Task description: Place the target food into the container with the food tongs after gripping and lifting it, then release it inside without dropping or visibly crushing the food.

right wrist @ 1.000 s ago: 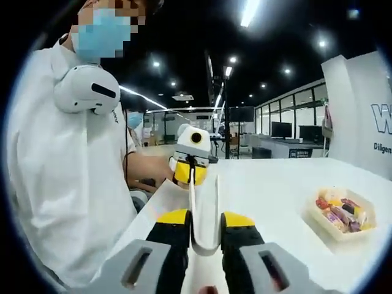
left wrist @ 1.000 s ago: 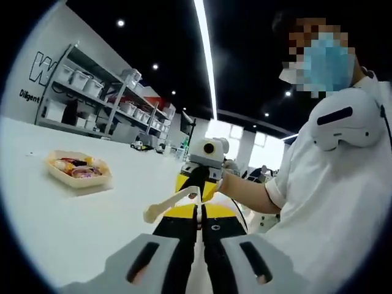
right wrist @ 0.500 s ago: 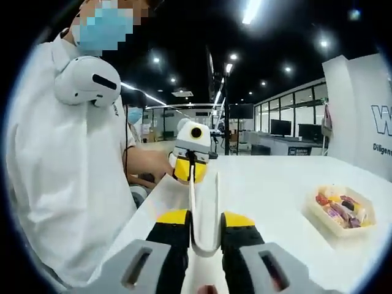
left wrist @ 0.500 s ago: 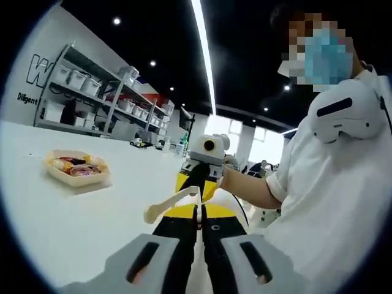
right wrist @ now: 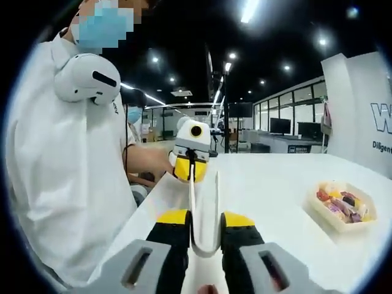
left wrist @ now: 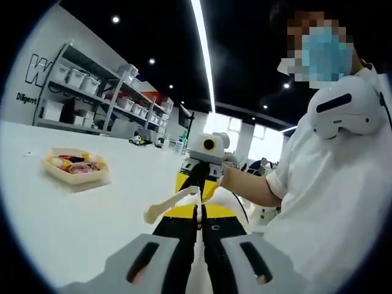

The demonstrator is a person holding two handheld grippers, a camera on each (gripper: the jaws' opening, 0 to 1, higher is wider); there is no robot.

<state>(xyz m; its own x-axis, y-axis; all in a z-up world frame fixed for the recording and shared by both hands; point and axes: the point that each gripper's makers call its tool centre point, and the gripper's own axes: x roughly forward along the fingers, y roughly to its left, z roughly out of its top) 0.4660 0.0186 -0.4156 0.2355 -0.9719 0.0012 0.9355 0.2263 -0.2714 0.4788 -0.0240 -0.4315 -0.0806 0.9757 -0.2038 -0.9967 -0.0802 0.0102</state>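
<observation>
Here, in the right gripper view, right gripper (right wrist: pixel 204 225) clamped on the looped end of the white food tongs (right wrist: pixel 204 208), yellow-tipped jaws pressing both arms, tongs running straight ahead between them with the two tips slightly apart above the white worktop (right wrist: pixel 269 190). Directly beyond the tong tips, left gripper (right wrist: pixel 189 164) facing back, held by a bare hand. Well off to the right of the right gripper and resting flat on the worktop, cream container (right wrist: pixel 343 207) with mixed red, purple and yellow food pieces inside; no food between the tong tips.

Across in the left gripper view, left gripper (left wrist: pixel 196 215) with jaws closed together, nothing held. Just ahead, right gripper (left wrist: pixel 197 181) with the food tongs (left wrist: pixel 171 204) angling out toward the left, tips clear of the worktop (left wrist: pixel 79 220). Far to the left, well apart from both, container (left wrist: pixel 76 167) on the worktop. To the right, person in a white shirt (left wrist: pixel 331 202) with a white headset (left wrist: pixel 346 112) around the neck. Behind the container, shelving (left wrist: pixel 92 101) with bins.
</observation>
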